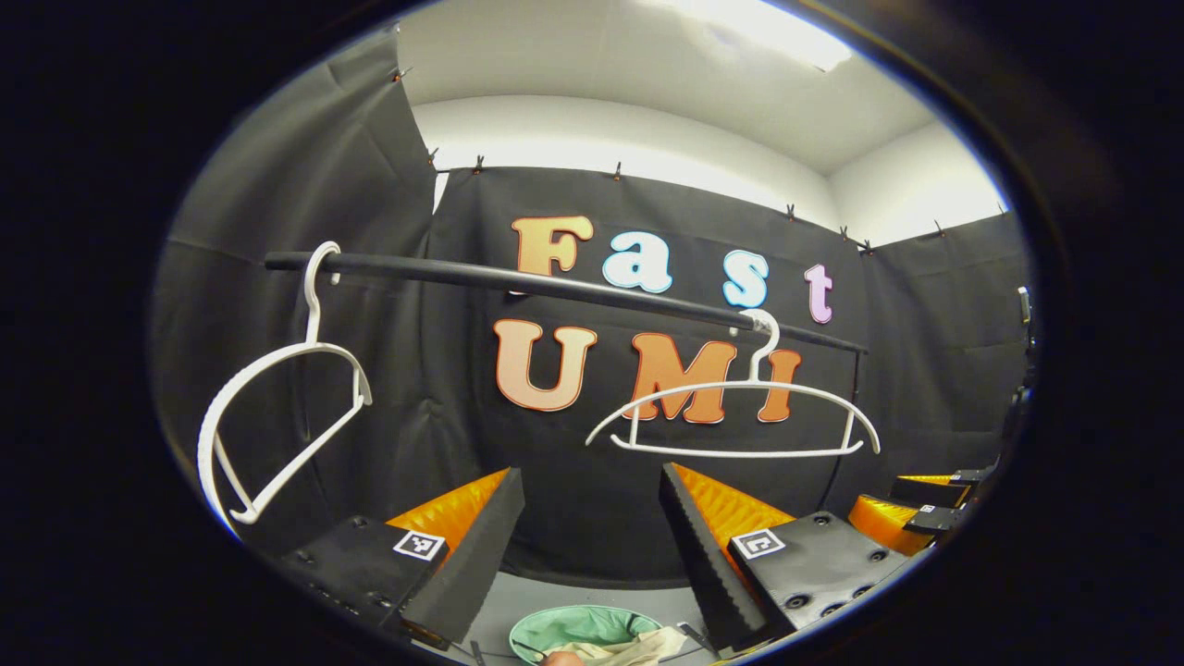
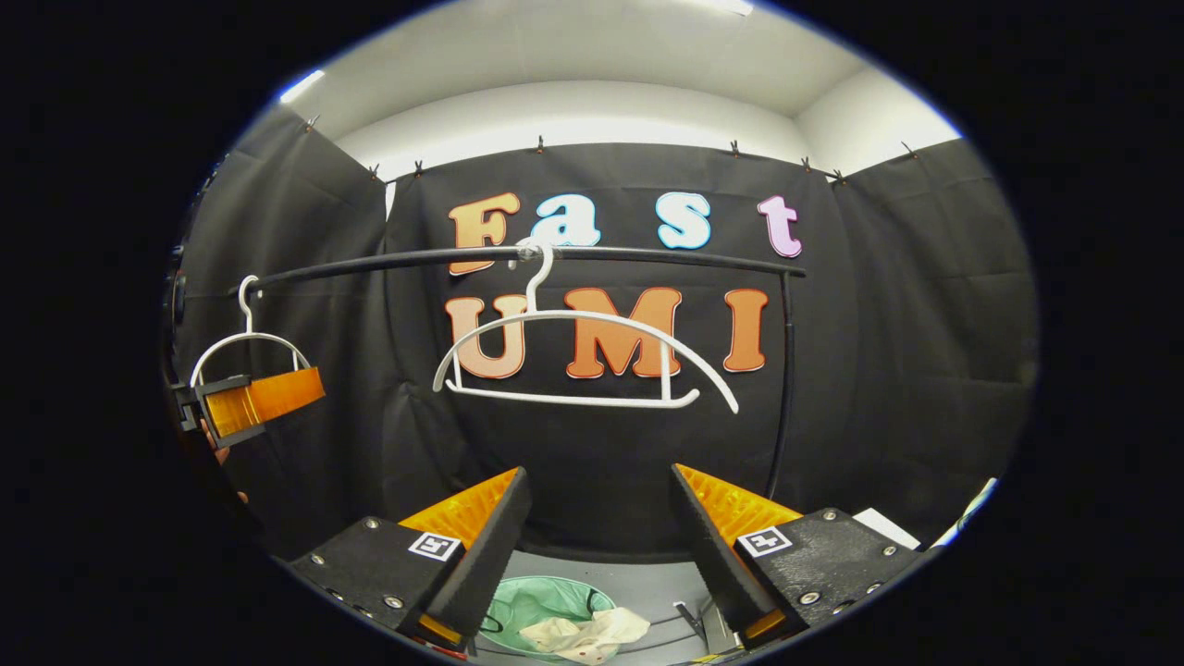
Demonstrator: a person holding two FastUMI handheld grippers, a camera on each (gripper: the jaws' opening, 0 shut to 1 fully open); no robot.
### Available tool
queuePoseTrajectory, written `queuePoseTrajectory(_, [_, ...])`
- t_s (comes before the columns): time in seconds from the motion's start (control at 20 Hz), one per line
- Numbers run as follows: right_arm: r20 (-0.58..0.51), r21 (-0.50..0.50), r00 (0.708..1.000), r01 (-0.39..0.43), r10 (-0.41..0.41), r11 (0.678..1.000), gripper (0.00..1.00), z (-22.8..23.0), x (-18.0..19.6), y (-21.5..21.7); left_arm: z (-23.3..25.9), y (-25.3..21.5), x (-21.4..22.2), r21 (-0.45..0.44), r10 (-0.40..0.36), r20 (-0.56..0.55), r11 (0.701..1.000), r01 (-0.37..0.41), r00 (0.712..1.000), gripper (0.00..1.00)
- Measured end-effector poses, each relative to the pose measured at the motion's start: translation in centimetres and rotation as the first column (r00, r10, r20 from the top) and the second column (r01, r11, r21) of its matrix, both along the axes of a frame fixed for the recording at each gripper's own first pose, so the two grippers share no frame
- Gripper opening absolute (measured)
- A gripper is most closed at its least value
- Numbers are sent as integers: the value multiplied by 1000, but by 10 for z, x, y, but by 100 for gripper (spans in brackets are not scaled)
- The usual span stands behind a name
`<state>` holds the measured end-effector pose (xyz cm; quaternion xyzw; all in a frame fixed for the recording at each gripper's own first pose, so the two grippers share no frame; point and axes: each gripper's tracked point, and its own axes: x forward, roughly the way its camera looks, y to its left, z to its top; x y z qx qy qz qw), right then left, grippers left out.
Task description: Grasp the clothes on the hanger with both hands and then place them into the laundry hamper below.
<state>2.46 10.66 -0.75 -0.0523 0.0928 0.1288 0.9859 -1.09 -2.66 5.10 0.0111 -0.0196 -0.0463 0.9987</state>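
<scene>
Both sets of tongs are spread wide and released, the left tongs (image 1: 592,546) and the right tongs (image 2: 601,546) held up with nothing between their fingers! Down below them sits the round mint-green laundry hamper (image 2: 527,606), and the crumpled cream-white clothes (image 2: 585,636) are lying in it, draped over its near rim. Up above, two bare white plastic hangers (image 2: 573,356) (image 1: 277,416) hang well apart on the black horizontal rail (image 1: 555,285).
</scene>
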Motion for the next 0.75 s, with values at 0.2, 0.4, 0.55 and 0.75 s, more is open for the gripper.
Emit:
queuePoseTrajectory(0.2, [16,-5,1000,15,-15,1000,93,5,-3,-4,2,-3,0,-3,-11,4,1000,11,1000,99])
queuePoseTrajectory(0.4, [7,-6,1000,23,-23,1000,93,0,-7,-5,-2,-2,0,-14,-14,-5,1000,14,1000,100])
queuePoseTrajectory(0.55, [-3,-7,999,33,-33,999,93,-2,-8,-8,-4,1,2,-24,-11,-10,1000,10,1000,100])
queuePoseTrajectory(0.75, [-12,16,999,52,-51,999,93,-5,-8,-12,-9,3,7,-24,-9,-21,1000,8,1000,100])
